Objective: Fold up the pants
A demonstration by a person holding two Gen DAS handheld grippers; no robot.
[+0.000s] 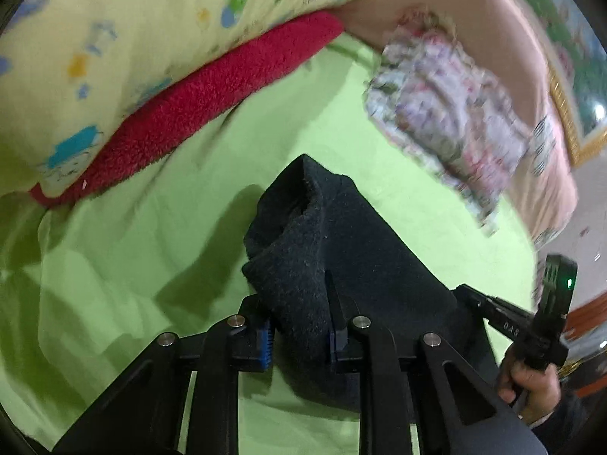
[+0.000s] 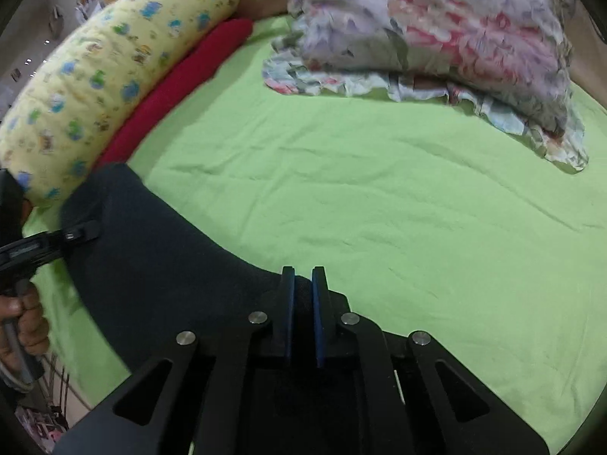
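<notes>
Both grippers, left gripper point(image 1: 299, 335) and right gripper point(image 2: 302, 316), are clamping the dark pants point(image 1: 341, 265), carrying them over the green bed sheet point(image 2: 379, 197); next, lowering flat near the bed's front edge.

Dark navy fleece pants point(image 1: 341, 250): thick, matt cloth with a fuzzy, slightly pilled nap. Lime-green bed sheet point(image 2: 379, 197): thin, smooth woven cloth, matt, finely creased. Red blanket strip point(image 1: 212, 106): deep, rough, looped pile. Pale yellow printed bolster point(image 2: 106, 76): soft, matt cotton-like cloth. Floral frilled pillow point(image 2: 436, 38): light printed cloth; blur hides its finish. Left gripper point(image 1: 299, 335) and right gripper point(image 2: 303, 303): matt black rigid plastic links with bright, polished metal pivot pins; blue finger pads point(image 1: 264, 345) are ribbed and rubber-like.
</notes>
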